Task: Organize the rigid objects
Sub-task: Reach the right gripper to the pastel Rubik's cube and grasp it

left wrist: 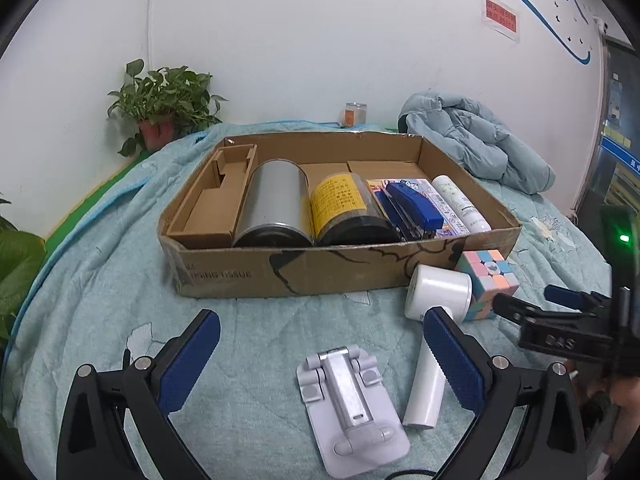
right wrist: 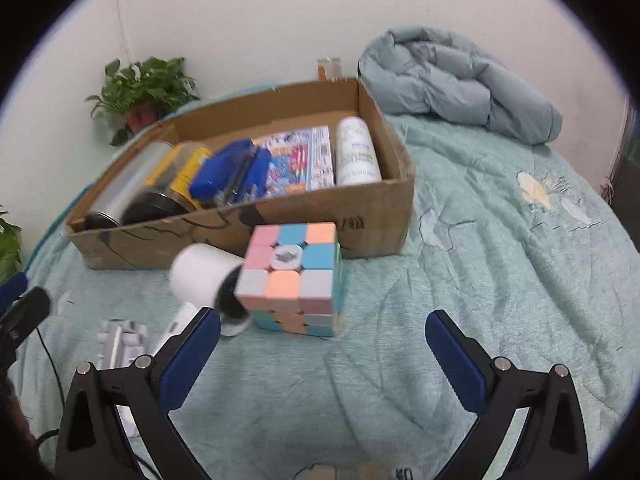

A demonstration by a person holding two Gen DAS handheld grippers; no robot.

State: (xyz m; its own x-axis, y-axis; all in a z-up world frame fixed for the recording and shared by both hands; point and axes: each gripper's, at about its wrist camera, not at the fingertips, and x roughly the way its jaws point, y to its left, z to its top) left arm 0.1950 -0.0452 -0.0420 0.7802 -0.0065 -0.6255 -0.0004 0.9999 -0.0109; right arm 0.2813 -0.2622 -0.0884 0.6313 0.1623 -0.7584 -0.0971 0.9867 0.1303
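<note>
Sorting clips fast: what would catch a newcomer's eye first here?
The pastel puzzle cube stands out, sitting on the teal bedspread just in front of the cardboard box. Inside the box lie a silver can, a yellow-labelled jar and a blue stapler, side by side.

Left gripper (left wrist: 322, 354) and right gripper (right wrist: 323, 354) both angle downward, jaws spread wide, nothing gripped.

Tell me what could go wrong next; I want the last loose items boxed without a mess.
The puzzle cube touches the head of the white handheld device, so closing the open right gripper around it may knock that device. The cardboard box looks nearly full; only the left insert seems free. The left gripper could snag the cable near the grey folding stand.
</note>
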